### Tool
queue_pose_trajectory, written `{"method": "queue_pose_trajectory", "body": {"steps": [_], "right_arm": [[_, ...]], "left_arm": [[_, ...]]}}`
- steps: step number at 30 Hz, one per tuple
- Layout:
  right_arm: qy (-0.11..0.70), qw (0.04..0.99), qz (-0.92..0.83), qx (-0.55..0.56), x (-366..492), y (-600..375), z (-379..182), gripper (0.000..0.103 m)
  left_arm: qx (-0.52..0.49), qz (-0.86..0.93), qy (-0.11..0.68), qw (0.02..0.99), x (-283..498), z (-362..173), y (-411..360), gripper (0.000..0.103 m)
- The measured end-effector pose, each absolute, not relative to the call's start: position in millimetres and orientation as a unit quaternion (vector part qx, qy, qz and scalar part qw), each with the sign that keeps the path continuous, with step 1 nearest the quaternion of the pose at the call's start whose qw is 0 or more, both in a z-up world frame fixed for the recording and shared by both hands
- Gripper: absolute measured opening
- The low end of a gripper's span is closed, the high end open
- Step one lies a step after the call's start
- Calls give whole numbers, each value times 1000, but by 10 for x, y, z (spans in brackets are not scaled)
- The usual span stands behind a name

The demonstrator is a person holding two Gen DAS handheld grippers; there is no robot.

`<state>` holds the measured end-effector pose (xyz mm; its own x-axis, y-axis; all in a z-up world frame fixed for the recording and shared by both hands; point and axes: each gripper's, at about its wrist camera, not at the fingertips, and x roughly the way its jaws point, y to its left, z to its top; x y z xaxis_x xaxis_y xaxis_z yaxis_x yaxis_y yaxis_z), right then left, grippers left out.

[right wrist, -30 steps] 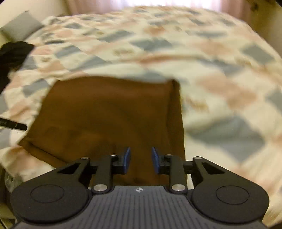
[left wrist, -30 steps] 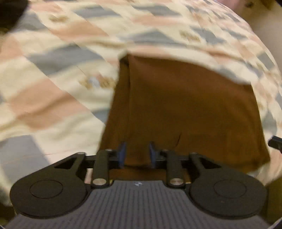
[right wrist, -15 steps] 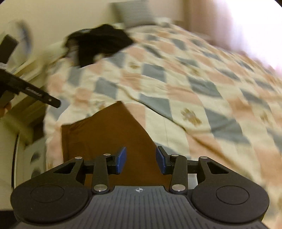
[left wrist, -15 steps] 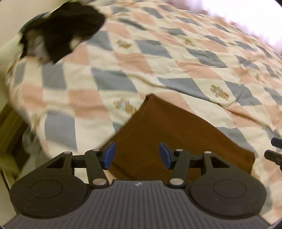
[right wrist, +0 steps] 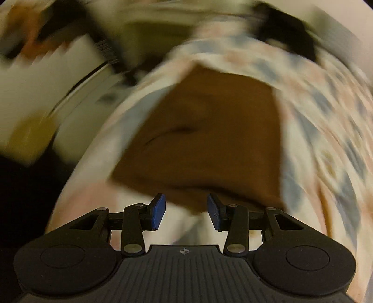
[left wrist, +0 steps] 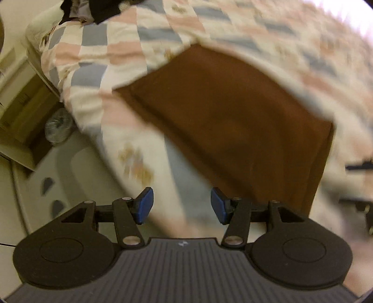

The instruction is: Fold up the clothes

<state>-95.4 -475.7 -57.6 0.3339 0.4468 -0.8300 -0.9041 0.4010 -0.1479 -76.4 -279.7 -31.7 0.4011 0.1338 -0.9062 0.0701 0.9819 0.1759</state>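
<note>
One folded brown garment (left wrist: 228, 121) flat on checked quilt (left wrist: 163, 25), long axis diagonal. Left gripper (left wrist: 181, 205), right gripper (right wrist: 186, 211): both parted, empty.

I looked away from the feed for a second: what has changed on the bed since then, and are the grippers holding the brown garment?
Both grippers let go: the left gripper and right gripper now stand open with nothing between their pads, and both have swung off to the garment's side. The brown garment stays folded flat on the checked quilt; the black clothing is still at the far corner.
</note>
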Motion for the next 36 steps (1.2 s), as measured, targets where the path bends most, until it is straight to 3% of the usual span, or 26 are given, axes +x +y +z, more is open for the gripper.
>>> {"method": "queue_pose_trajectory", "body": {"steps": [8, 9, 10, 11, 12, 13, 18, 28, 30, 32, 33, 34, 36], "right_arm": [[161, 682, 519, -489, -1535, -4561, -1281, 50], [136, 675, 518, -507, -1575, -4569, -1359, 48], [115, 672, 517, -518, -1579, -4583, -1407, 40], [118, 676, 517, -512, -1536, -4576, -1395, 32], [124, 680, 517, -505, -1490, -4568, -1380, 14], [129, 684, 517, -499, -1443, -4561, -1364, 2], [144, 715, 523, -441, -1213, -4607, -987, 2], [159, 737, 524, -396, -999, -4622, -613, 2], [167, 734, 528, -393, -986, -4622, -610, 5], [184, 729, 528, -394, -933, -4635, -621, 24], [189, 730, 523, -397, -895, -4682, -628, 37], [189, 731, 517, -403, -840, -4755, -632, 42], [189, 735, 488, -431, -677, -4945, -660, 45]], "left_arm": [[209, -45, 492, 844, -1316, -732, -3421, 51], [233, -55, 480, 844, -1368, -778, -3484, 52], [260, -68, 467, 842, -1421, -821, -3532, 53], [286, -83, 455, 839, -1475, -861, -3572, 55], [312, -98, 441, 836, -1528, -901, -3611, 56], [336, -112, 429, 831, -1568, -936, -3643, 58], [411, -170, 375, 813, -1549, -1032, -3706, 63], [440, -216, 316, 812, -1151, -1202, -3682, 59], [426, -217, 323, 816, -1116, -1227, -3659, 46], [408, -212, 336, 822, -1094, -1251, -3630, 27], [398, -209, 342, 825, -1083, -1263, -3616, 23], [393, -207, 345, 827, -1080, -1275, -3607, 17], [376, -207, 348, 833, -1063, -1261, -3564, 14]]}}
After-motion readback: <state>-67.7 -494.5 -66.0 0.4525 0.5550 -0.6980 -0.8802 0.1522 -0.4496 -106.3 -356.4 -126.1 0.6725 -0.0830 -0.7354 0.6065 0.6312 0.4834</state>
